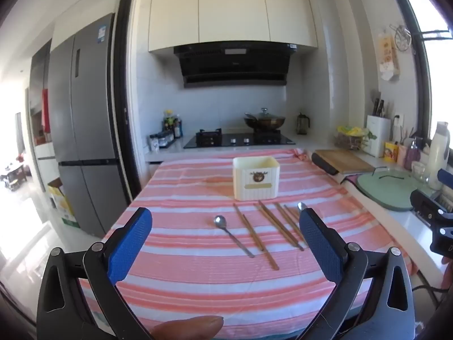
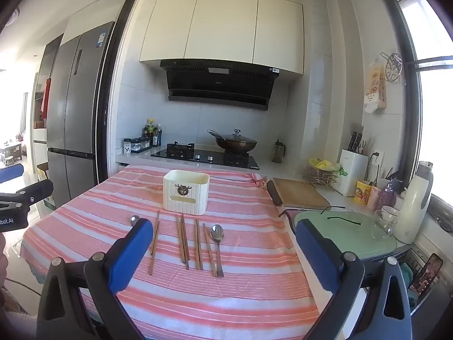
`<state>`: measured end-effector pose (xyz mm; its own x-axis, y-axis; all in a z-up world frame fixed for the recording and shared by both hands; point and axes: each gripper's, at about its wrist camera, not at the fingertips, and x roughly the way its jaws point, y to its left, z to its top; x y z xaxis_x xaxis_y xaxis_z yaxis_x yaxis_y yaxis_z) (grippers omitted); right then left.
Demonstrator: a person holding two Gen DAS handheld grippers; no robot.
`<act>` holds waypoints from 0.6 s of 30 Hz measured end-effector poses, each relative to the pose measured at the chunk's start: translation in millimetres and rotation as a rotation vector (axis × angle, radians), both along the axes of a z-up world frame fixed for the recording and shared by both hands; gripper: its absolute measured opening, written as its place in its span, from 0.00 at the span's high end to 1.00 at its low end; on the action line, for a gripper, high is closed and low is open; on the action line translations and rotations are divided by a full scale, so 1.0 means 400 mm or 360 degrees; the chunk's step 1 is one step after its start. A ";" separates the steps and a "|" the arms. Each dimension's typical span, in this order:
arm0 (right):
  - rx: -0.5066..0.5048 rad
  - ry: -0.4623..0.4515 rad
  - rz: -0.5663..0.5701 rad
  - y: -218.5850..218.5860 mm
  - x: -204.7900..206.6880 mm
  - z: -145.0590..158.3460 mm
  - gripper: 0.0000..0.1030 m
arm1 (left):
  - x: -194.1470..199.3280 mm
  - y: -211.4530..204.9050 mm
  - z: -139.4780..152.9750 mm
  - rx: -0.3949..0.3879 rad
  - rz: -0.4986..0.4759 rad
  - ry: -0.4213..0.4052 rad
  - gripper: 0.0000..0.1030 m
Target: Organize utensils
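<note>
Bright daylight from the window, blown-out glare, heavy fisheye-warped dark edges.

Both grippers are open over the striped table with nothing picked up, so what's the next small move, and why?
Probably ease the right gripper forward and down toward the spoon at the right end of the row. Both grippers are open and empty, the chopsticks and spoons lie loose on the cloth, and the cream holder behind them looks empty. That spoon lies between the right gripper's fingers in its view.
</note>
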<state>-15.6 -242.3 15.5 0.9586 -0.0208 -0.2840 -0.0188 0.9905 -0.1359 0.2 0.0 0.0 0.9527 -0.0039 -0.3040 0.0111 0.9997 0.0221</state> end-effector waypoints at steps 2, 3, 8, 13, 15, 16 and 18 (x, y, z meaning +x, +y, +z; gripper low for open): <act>0.0003 0.0010 0.0005 -0.003 0.001 -0.003 0.00 | 0.001 0.000 -0.001 -0.0006 -0.0011 0.0019 0.00; 0.0004 0.0018 0.0008 -0.006 0.002 -0.005 0.00 | 0.002 0.000 -0.001 -0.0008 -0.0013 0.0023 0.00; -0.0006 -0.0026 0.0000 -0.001 0.000 0.003 0.00 | -0.006 0.021 0.008 -0.0015 -0.0014 0.0012 0.00; 0.0000 -0.0032 0.0003 -0.001 0.000 0.004 0.00 | -0.004 0.009 0.001 -0.0018 -0.0001 0.0023 0.00; 0.0005 -0.0031 0.0004 -0.003 -0.002 0.001 0.00 | 0.000 0.008 -0.002 -0.0016 -0.0004 0.0027 0.00; 0.0008 -0.0032 0.0002 -0.003 -0.002 0.002 0.00 | 0.002 0.004 -0.005 -0.0013 -0.0005 0.0027 0.00; 0.0011 -0.0033 -0.0001 -0.004 -0.002 0.004 0.00 | 0.006 0.003 -0.005 -0.0006 -0.0005 0.0028 0.00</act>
<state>-16.6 -243.9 17.1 0.9643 -0.0193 -0.2642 -0.0156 0.9915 -0.1295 2.6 1.2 -1.9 0.9471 -0.0080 -0.3208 0.0146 0.9997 0.0184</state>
